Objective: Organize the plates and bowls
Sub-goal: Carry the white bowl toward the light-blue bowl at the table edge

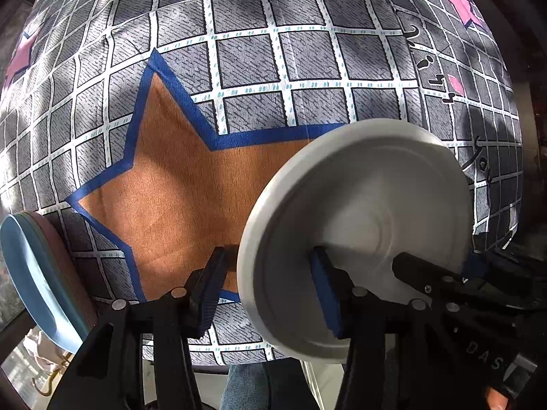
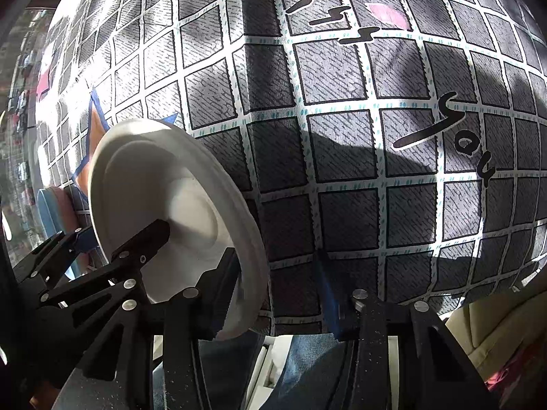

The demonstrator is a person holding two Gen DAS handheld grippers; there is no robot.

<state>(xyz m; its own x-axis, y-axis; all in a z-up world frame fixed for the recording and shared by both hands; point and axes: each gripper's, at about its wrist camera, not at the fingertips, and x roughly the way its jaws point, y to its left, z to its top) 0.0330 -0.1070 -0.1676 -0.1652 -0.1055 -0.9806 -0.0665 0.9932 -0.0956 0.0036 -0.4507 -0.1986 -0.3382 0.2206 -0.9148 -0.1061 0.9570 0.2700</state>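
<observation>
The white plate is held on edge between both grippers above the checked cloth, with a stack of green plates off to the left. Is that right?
One slip: the stack at the left is a blue plate over a pink one, not green, as the left wrist view shows. The white plate is on edge above the checked cloth, with the left gripper and right gripper at its rim.

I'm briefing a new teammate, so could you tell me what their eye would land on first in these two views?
A white plate stands on edge above the checked cloth, with the left gripper and right gripper both straddling its rim, jaws apart. Behind it on the cloth is a big orange star, and at the far left a blue and pink stack of dishes.
</observation>
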